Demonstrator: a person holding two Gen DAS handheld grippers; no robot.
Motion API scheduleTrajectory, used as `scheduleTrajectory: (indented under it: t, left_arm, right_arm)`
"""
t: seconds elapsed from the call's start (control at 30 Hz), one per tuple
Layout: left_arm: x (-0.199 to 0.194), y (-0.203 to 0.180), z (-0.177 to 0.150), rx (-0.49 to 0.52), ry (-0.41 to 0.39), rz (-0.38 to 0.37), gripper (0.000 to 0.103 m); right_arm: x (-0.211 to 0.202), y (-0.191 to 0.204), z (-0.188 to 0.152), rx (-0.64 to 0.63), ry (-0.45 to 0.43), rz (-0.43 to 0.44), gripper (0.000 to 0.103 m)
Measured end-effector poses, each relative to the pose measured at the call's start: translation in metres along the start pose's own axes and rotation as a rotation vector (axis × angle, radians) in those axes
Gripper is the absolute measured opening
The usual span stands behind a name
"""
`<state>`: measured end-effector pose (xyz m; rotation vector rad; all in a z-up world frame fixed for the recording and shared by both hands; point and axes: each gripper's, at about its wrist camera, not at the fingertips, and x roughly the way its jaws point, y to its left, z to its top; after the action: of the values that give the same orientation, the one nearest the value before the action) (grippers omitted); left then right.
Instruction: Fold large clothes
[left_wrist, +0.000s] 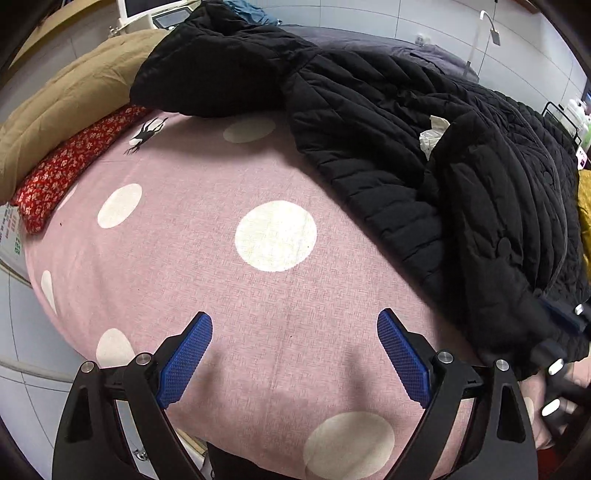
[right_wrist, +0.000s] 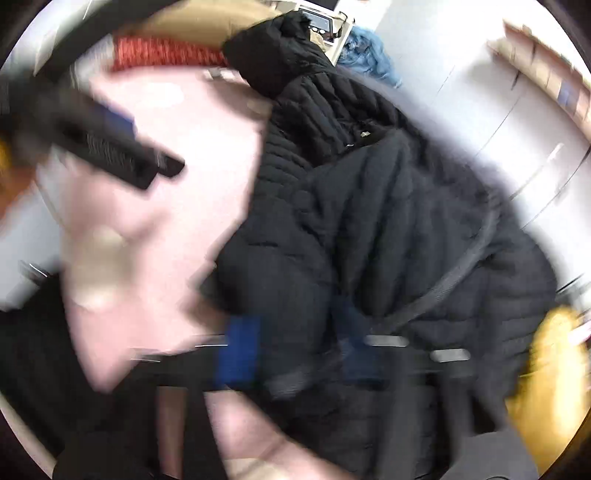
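One black quilted coat (left_wrist: 424, 155) | crumpled, heaped | pink spotted sheet (left_wrist: 221, 258)

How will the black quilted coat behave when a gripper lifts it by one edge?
The black quilted coat will probably sag and drape, since it already lies in soft folds. Its puffy quilting suggests bulk without much weight. The smooth shell may slip.

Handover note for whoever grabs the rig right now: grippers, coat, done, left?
Left gripper: open, empty, above the pink polka-dot bedsheet.
Right gripper: at the near edge of the black quilted coat; its view is motion-blurred, so the grip cannot be confirmed.
Coat: on the bed's right side, rumpled, hood toward the brown pillow.
Done: no neat fold visible.
Left: spread it flat, fold sleeves in, fold the body.
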<state>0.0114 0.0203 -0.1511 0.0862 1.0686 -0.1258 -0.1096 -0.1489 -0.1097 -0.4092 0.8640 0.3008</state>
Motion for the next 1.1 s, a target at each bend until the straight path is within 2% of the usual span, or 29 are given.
scheduleTrajectory:
  t: [0.1,0.2,0.3,0.37,0.43,0.47,0.5,0.53,0.6,0.63,0.73,0.77,0.8,0.87,0.93,0.97,1.0,1.03,1.1]
  left_arm:
    - [-0.002,-0.005,-0.004,0.009,-0.006,-0.017,0.089]
    - [-0.009,-0.024,-0.009,0.051,-0.033,-0.047,0.089]
    - [-0.025,-0.055,-0.013,0.127,-0.102,-0.092,0.089]
    - [-0.036,-0.077,-0.015,0.186,-0.144,-0.121,0.089]
    - [-0.047,-0.105,-0.017,0.253,-0.184,-0.181,0.09]
    - [-0.051,-0.117,-0.017,0.287,-0.202,-0.195,0.094]
    - [-0.053,-0.133,-0.017,0.33,-0.226,-0.161,0.095]
    - [-0.05,-0.148,-0.016,0.364,-0.249,-0.077,0.095]
    - [-0.037,-0.165,-0.011,0.389,-0.268,0.018,0.095]
    - [-0.028,-0.171,-0.009,0.39,-0.267,0.037,0.095]
    - [0.009,-0.196,-0.005,0.462,-0.215,0.117,0.083]
    - [0.02,-0.205,-0.006,0.514,-0.205,0.163,0.075]
    - [0.035,-0.216,-0.01,0.581,-0.204,0.225,0.069]
    - [0.051,-0.219,-0.006,0.62,-0.204,0.261,0.062]
    - [0.054,-0.215,-0.002,0.622,-0.207,0.269,0.05]
    - [0.052,-0.211,0.001,0.614,-0.207,0.269,0.039]
    - [0.046,-0.202,0.008,0.591,-0.211,0.255,0.029]
    - [0.04,-0.195,0.012,0.568,-0.217,0.243,0.025]
    - [0.023,-0.172,0.025,0.49,-0.236,0.221,0.02]
  right_arm:
    - [-0.033,-0.046,0.003,0.191,-0.087,0.064,0.01]
    - [-0.063,-0.09,0.009,0.332,-0.177,0.055,0.008]
    - [-0.094,-0.148,0.008,0.525,-0.273,0.034,0.008]
    - [-0.102,-0.172,0.01,0.591,-0.287,0.021,0.008]
    - [-0.104,-0.192,0.007,0.643,-0.299,0.015,0.008]
    - [-0.104,-0.199,0.007,0.663,-0.299,0.022,0.008]
    - [-0.104,-0.206,0.006,0.688,-0.3,0.037,0.008]
    - [-0.105,-0.208,0.005,0.701,-0.306,0.049,0.008]
    - [-0.109,-0.208,0.001,0.714,-0.328,0.055,0.008]
    - [-0.115,-0.21,-0.001,0.719,-0.351,0.045,0.008]
    - [-0.131,-0.22,-0.002,0.72,-0.382,0.013,0.008]
    - [-0.129,-0.222,0.0,0.726,-0.366,0.012,0.008]
    - [-0.127,-0.227,0.0,0.741,-0.34,0.034,0.008]
    - [-0.129,-0.23,-0.008,0.788,-0.347,0.05,0.009]
    - [-0.125,-0.23,-0.018,0.806,-0.322,0.065,0.02]
    - [-0.121,-0.228,-0.025,0.816,-0.301,0.066,0.039]
    - [-0.117,-0.226,-0.034,0.835,-0.277,0.065,0.048]
    - [-0.113,-0.223,-0.041,0.847,-0.26,0.071,0.056]
    - [-0.105,-0.216,-0.054,0.855,-0.217,0.088,0.056]
